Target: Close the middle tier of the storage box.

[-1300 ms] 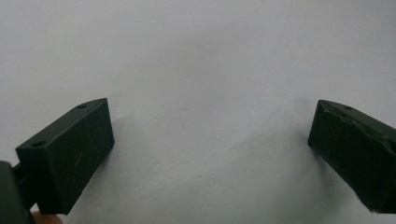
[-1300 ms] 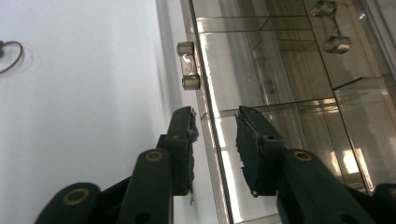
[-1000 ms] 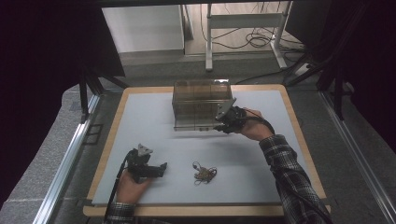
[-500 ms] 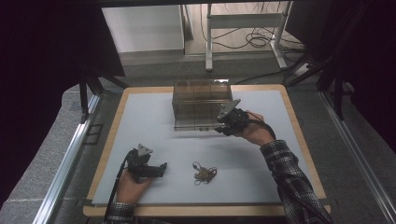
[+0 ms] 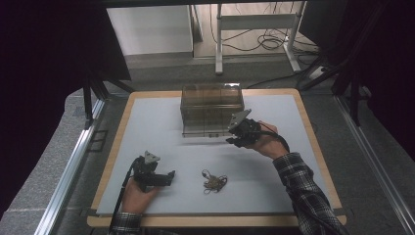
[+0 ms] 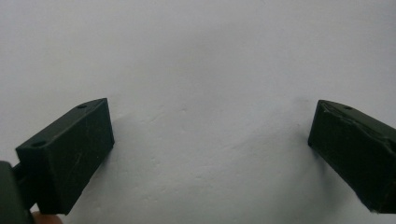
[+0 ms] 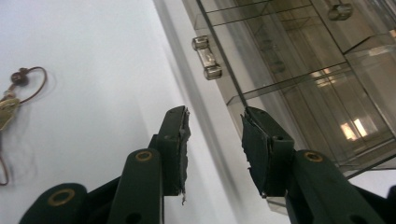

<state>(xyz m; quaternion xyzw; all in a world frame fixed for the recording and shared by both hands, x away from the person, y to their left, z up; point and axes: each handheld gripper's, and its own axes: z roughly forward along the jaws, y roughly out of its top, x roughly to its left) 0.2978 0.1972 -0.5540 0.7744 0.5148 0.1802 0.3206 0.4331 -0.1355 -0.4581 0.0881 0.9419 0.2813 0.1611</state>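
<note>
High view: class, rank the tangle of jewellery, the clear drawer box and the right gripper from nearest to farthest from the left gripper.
1. Tangle of jewellery: just to the right of the left gripper, on the white mat.
2. Right gripper: farther right, at the box's front.
3. Clear drawer box: at the mat's far middle.

Table surface (image 5: 161, 122): pale grey-white sheet, unpatterned, framed by a light wooden border (image 5: 122, 117) of natural tan. Organiser box (image 5: 212, 110): smoky, brown-tinted transparent plastic with clear dividers; its small drawer handle (image 7: 207, 57) is clear and colourless. Left gripper (image 5: 161, 177) and right gripper (image 5: 234, 140): both matt black, each carrying a grey three-cornered plate on top; brass-coloured rivets show on the right gripper's arms in its own view. Keyring bundle (image 5: 214, 182): dull brown and brassy-gold, with a dark reddish bead on a thin brown loop. Sleeve (image 5: 306, 191) at the person's right arm: dark checked pattern, grey-white lines over black. Floor surround (image 5: 49, 161): speckled grey.
</note>
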